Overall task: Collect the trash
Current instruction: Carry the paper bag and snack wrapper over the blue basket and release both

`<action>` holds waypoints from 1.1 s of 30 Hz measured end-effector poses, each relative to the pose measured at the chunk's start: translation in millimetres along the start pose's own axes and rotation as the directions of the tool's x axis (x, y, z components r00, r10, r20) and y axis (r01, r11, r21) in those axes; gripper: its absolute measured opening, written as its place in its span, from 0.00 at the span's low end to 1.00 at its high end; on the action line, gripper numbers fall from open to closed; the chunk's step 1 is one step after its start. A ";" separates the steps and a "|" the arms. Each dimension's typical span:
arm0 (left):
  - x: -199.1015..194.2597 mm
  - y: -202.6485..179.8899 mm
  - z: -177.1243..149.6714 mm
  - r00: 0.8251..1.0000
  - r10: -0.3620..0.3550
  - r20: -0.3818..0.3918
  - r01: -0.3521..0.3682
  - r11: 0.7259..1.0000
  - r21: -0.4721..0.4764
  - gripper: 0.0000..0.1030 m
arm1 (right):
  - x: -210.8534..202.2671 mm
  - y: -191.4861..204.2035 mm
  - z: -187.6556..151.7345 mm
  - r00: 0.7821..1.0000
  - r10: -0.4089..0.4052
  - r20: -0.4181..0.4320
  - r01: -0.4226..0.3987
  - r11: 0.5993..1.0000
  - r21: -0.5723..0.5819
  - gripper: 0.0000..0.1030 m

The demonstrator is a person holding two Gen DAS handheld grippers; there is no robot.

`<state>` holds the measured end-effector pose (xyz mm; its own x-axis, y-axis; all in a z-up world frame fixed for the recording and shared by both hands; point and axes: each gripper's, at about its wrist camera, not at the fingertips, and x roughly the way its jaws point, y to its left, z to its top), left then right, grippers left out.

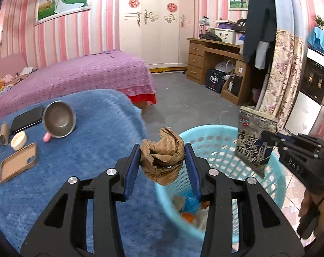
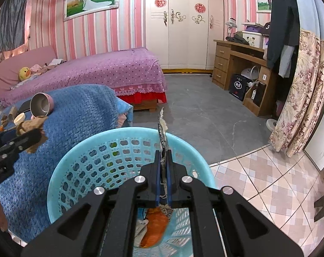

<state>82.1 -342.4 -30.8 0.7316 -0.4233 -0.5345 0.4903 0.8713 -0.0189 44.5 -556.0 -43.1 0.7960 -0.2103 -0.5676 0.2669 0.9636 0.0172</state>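
My left gripper [image 1: 162,150] is shut on a crumpled brown paper ball [image 1: 162,156], held at the near-left rim of a light blue plastic basket [image 1: 275,184]. The same paper ball [image 2: 31,128] shows at the left edge of the right wrist view. My right gripper [image 2: 164,154] is shut on a flat dark printed snack wrapper [image 2: 162,132], seen edge-on above the basket [image 2: 80,147]. In the left wrist view that wrapper [image 1: 254,141] hangs over the basket's right side from the right gripper [image 1: 269,136]. Orange and white trash [image 2: 153,227] lies in the basket's bottom.
A table under a blue knitted cloth [image 1: 93,141] carries a metal bowl [image 1: 59,118], a phone case [image 1: 18,162], a dark wallet [image 1: 26,118] and a small white dish [image 1: 18,140]. Beyond are a purple bed [image 1: 76,72], a wooden desk [image 1: 217,57], grey floor and a floral curtain [image 1: 284,75].
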 end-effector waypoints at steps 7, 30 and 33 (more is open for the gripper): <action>14.4 -23.0 7.0 1.000 -0.016 -0.010 0.016 1.000 0.004 0.41 | 5.3 -5.9 -5.6 1.000 0.019 -0.016 -0.018 1.000 0.024 0.05; 10.7 49.3 10.2 0.987 0.157 -0.017 -0.158 0.983 -0.093 0.94 | 5.1 7.3 -1.7 1.000 -0.025 -0.003 0.025 1.000 0.009 0.05; 0.1 58.5 8.4 0.985 0.174 -0.006 -0.174 0.980 -0.097 0.94 | 6.5 13.9 -0.9 1.000 -0.030 -0.006 0.030 1.000 -0.005 0.05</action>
<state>114.8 -293.5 -24.8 0.8030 -0.2638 -0.5344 0.3075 0.9515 -0.0077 52.9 -543.9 -47.2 0.7846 -0.2378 -0.5726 0.2876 0.9577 -0.0036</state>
